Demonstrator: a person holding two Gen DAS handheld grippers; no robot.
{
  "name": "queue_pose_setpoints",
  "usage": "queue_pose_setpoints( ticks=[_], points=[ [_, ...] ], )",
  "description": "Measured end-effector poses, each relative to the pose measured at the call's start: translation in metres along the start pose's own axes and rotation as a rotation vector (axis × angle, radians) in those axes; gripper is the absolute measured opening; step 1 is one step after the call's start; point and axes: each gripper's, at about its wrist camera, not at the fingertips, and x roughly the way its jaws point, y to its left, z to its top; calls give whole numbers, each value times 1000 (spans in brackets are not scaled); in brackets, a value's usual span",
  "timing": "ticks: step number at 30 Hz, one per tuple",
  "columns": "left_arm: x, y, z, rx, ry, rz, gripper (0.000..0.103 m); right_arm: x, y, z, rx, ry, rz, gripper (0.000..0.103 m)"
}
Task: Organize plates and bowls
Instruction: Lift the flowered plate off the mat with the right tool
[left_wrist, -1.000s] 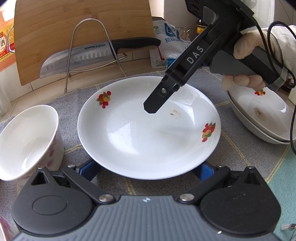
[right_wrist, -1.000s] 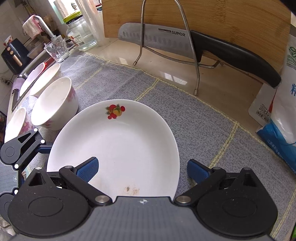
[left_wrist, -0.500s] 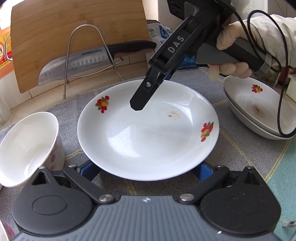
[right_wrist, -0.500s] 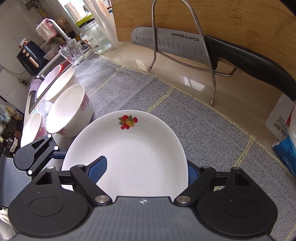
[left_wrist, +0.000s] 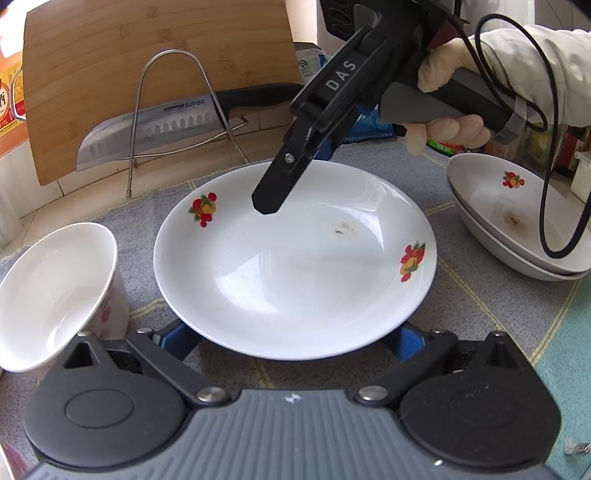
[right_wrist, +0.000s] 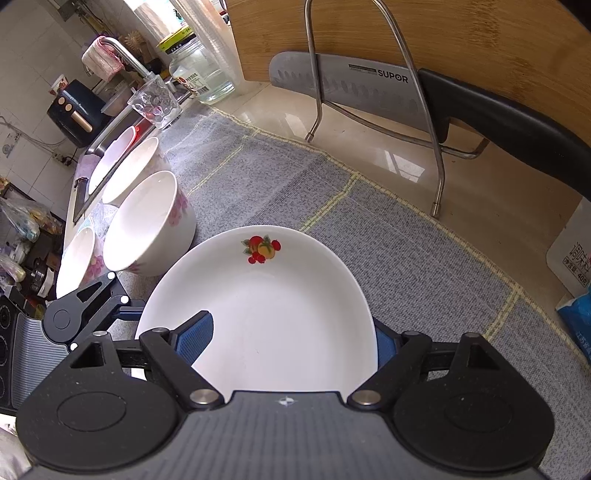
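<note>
Right gripper (right_wrist: 291, 341) moved further over the fruit-print plate (left_wrist: 295, 266), jaws open astride its rim; left gripper (left_wrist: 295, 341) open at the plate's near edge, bowl (left_wrist: 51, 295) just beside.

On the placemat (left_wrist: 229, 373) a plate (left_wrist: 295, 273) lies in the middle, its near rim between the wide-apart fingers of the left gripper (left_wrist: 295, 341). A bowl (left_wrist: 55, 295) stands just beside the plate toward the mat's left edge. Two stacked plates (left_wrist: 517, 236) lie near the mat's right edge, apart from the middle plate. The right gripper (right_wrist: 291, 341) straddles the far rim of the middle plate, one finger over the inside, one outside. Behind the mat's far edge, on the counter (right_wrist: 369, 147), a wire rack (left_wrist: 173, 122) carries a knife (left_wrist: 166, 125), with a cutting board (left_wrist: 147, 74) leaning behind. Left of the bowl, three more bowls (right_wrist: 129, 170) stand in a row toward the sink.
</note>
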Motion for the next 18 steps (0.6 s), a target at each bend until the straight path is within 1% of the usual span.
queue_pose_setpoints(
  ticks=[8,18],
  points=[
    [-2,1,1,20,14,-14,101,-2,1,-2,43,17,15,91],
    [-12,2,-1,60,38,-56,101,-7,12,-19,97,11,11,91]
  ],
)
